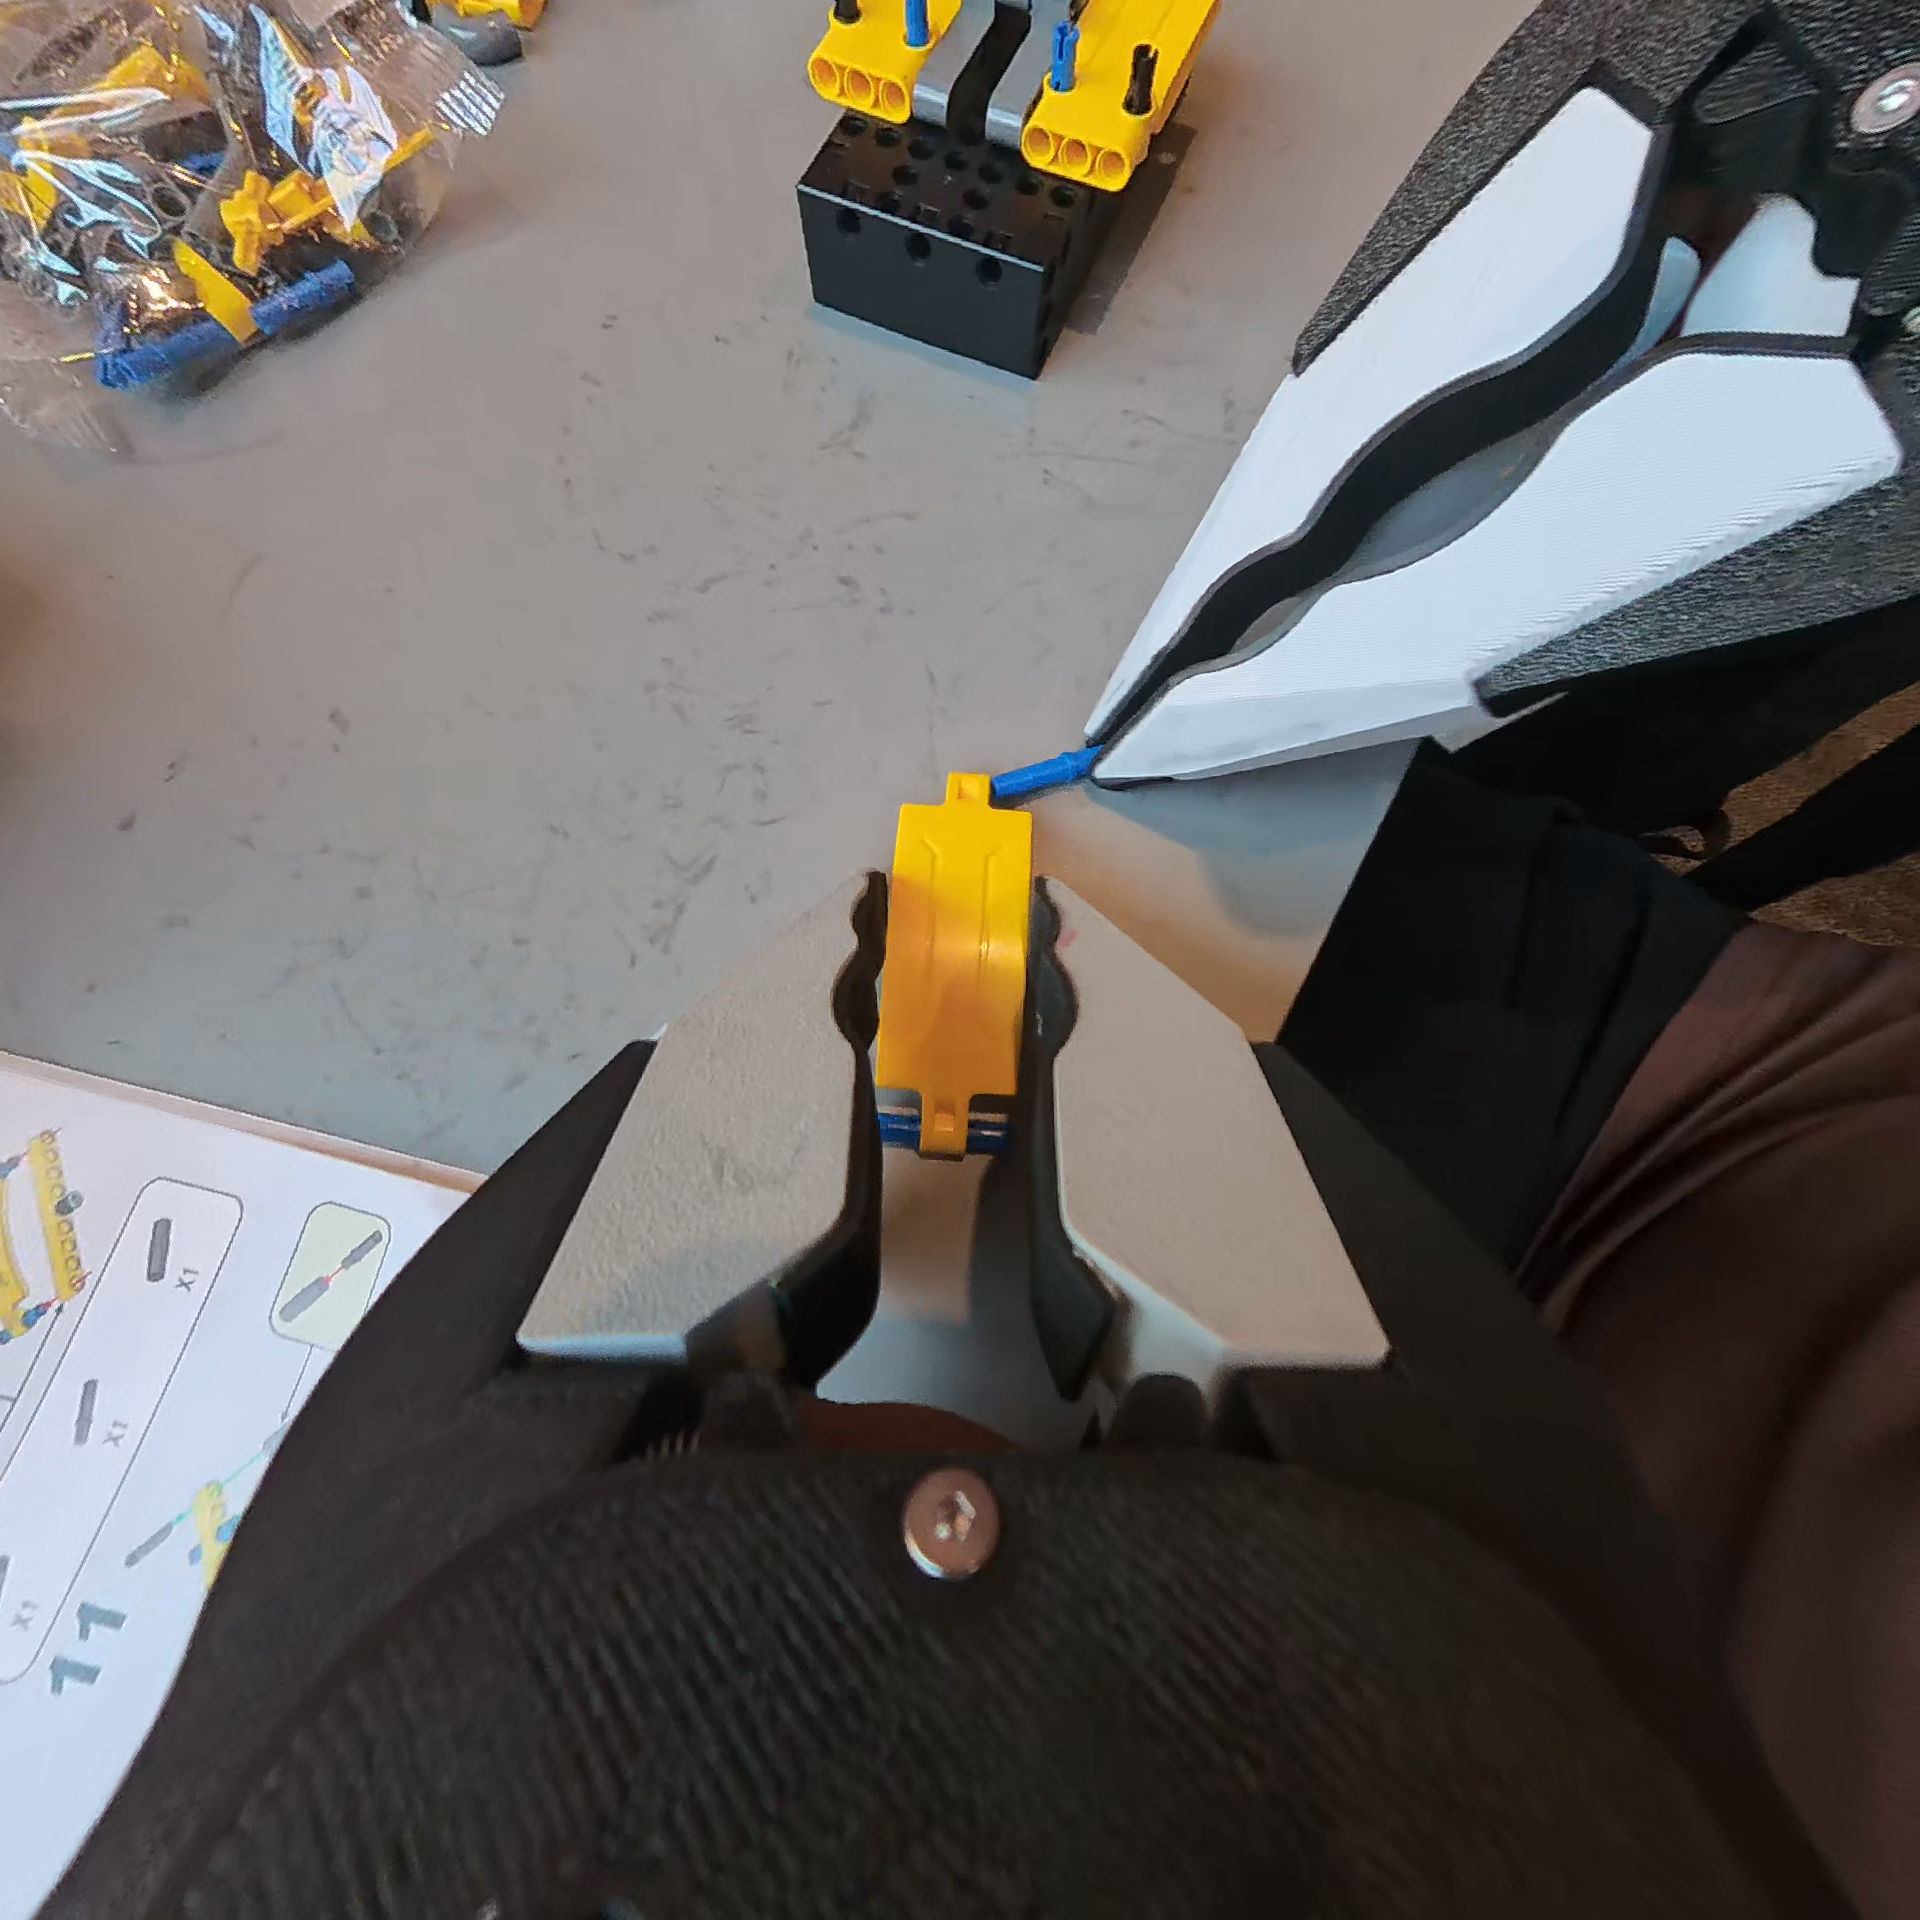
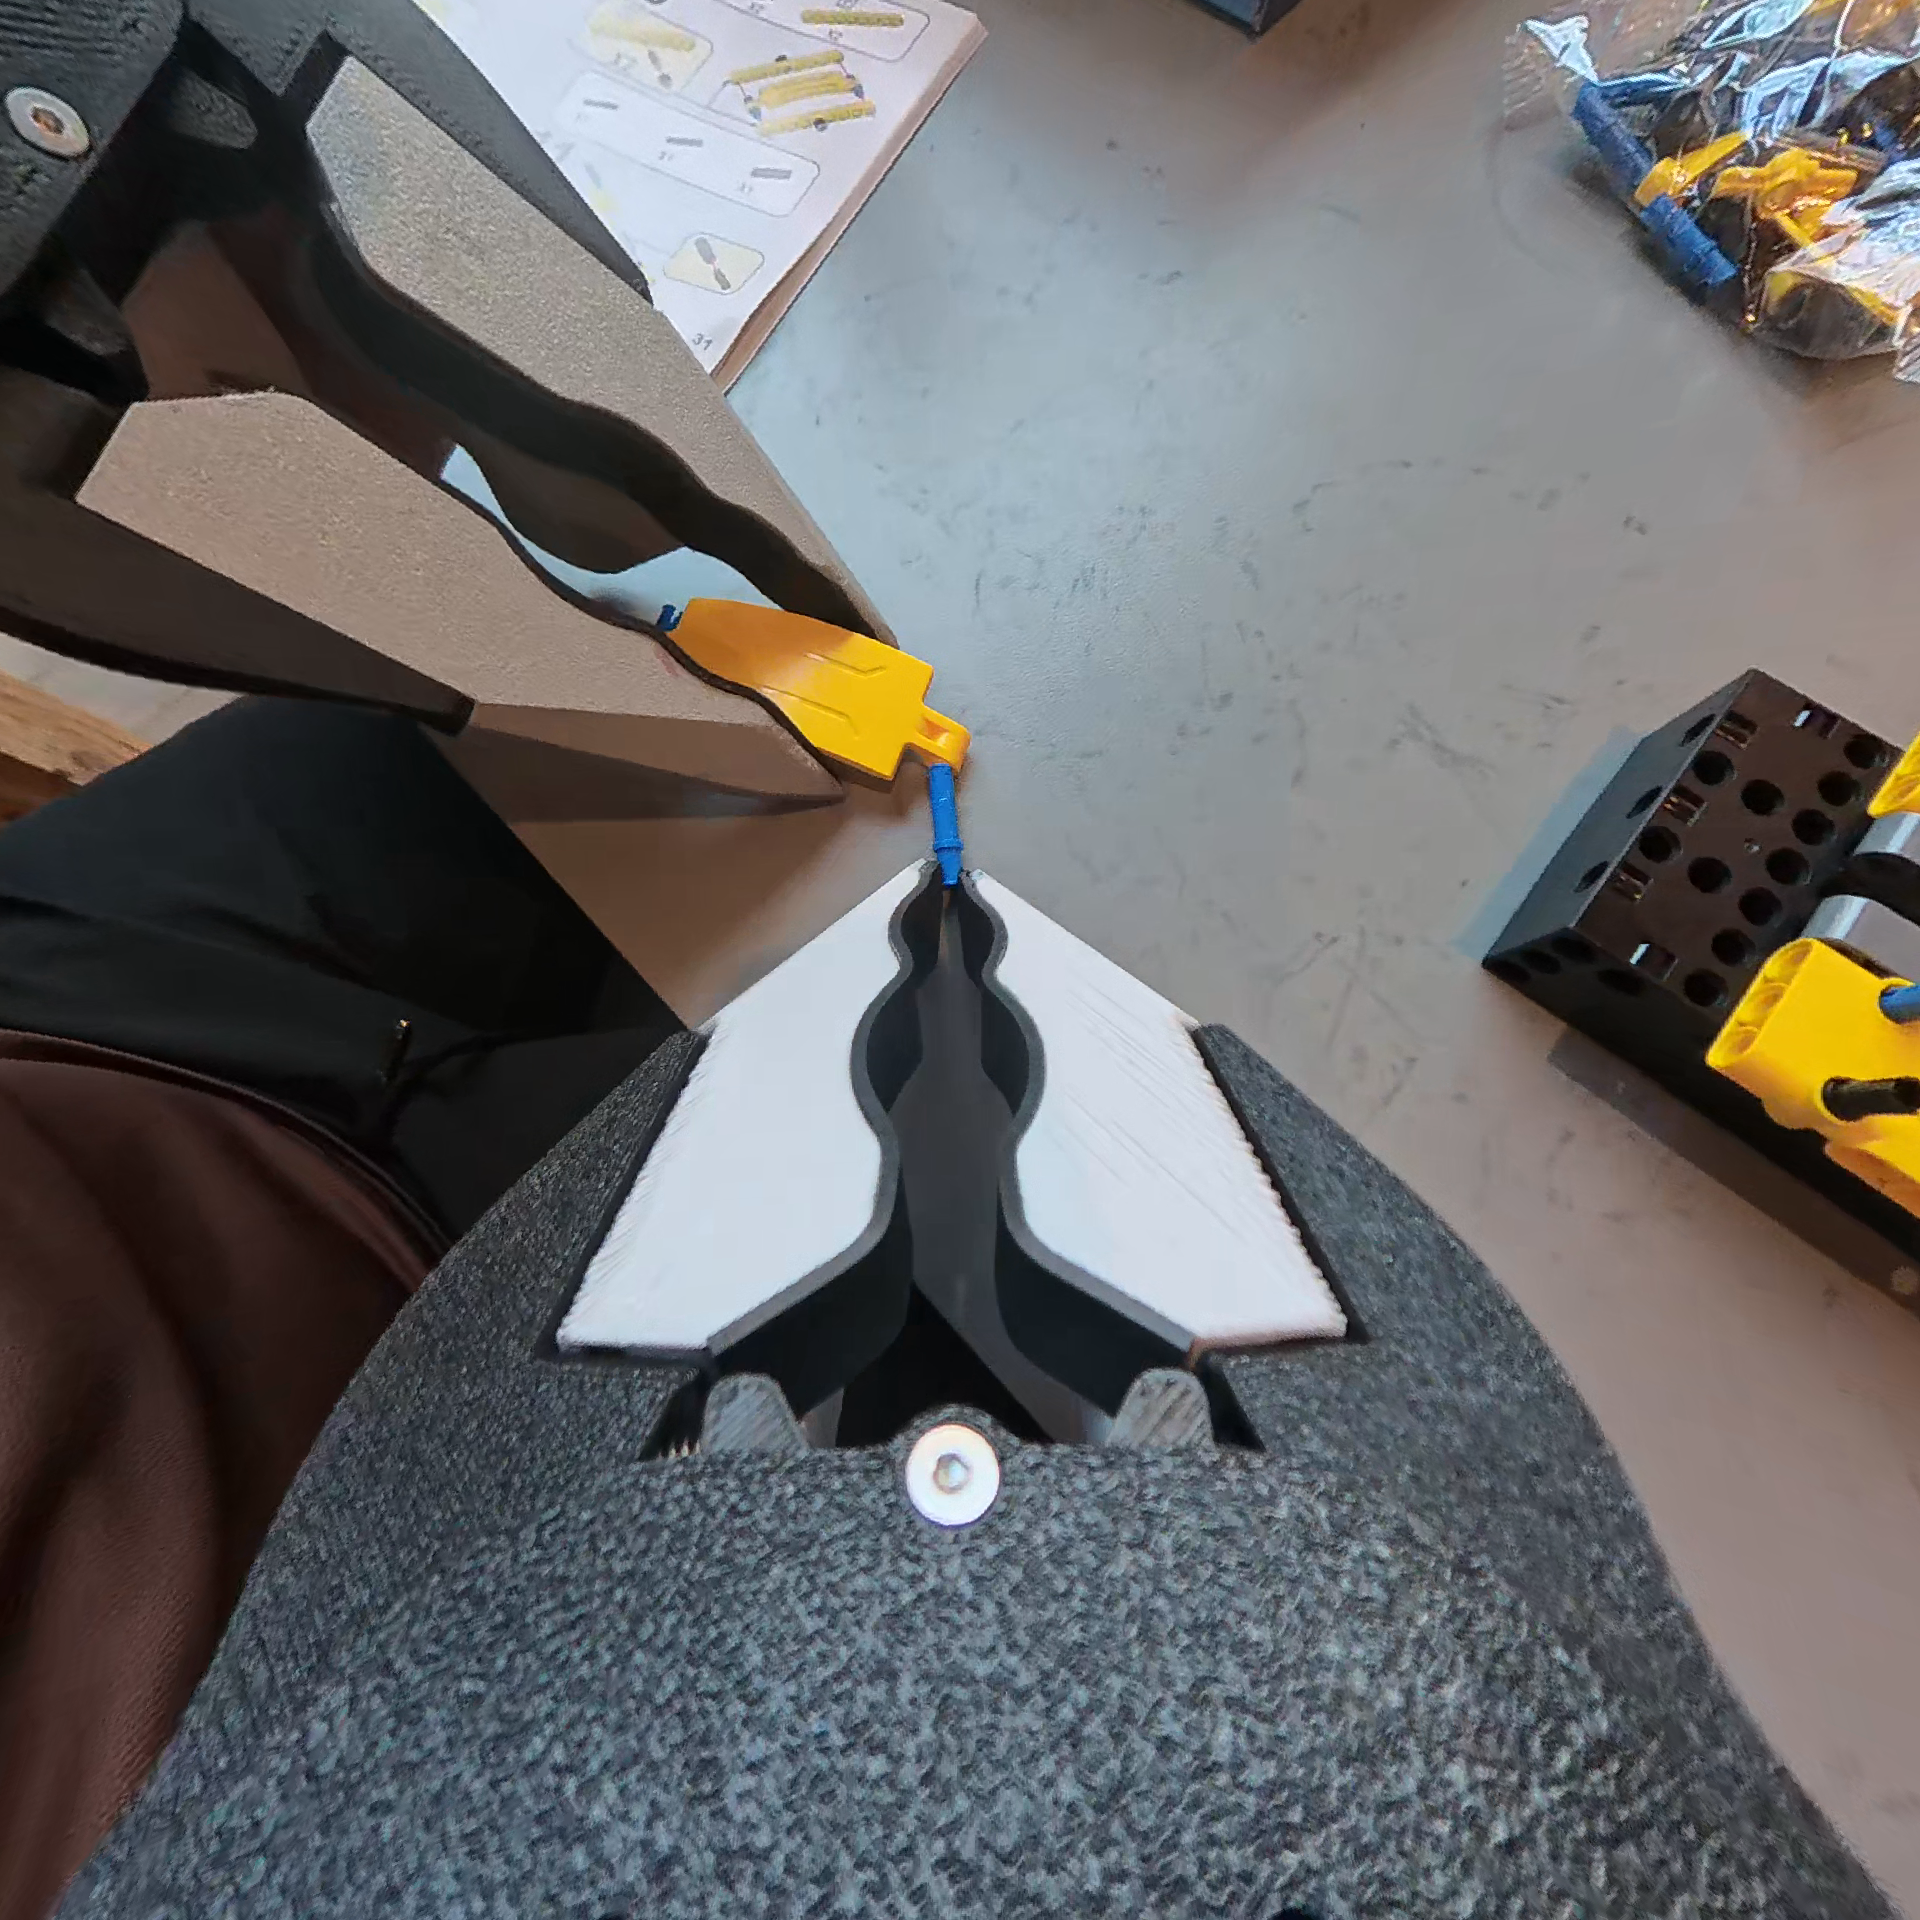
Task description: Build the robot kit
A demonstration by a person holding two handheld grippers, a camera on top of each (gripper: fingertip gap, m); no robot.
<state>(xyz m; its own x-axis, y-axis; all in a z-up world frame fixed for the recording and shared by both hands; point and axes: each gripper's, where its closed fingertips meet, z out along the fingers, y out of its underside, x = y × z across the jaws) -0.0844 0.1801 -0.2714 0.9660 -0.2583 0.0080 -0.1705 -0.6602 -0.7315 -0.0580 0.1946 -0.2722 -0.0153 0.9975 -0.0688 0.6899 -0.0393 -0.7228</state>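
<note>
The left claw is clamped flat-on around one yellow panel piece, leaving its small end tab jutting clear of the tips, while the right claw pinches one blue pin by its tail so the free end meets that tab. Judging by the line-up, panel and pin are held for mating, above the grey bench. Beyond the panel sit one black perforated block carrying yellow beams, one clear bag of parts, and one instruction booklet beside the left claw.
</note>
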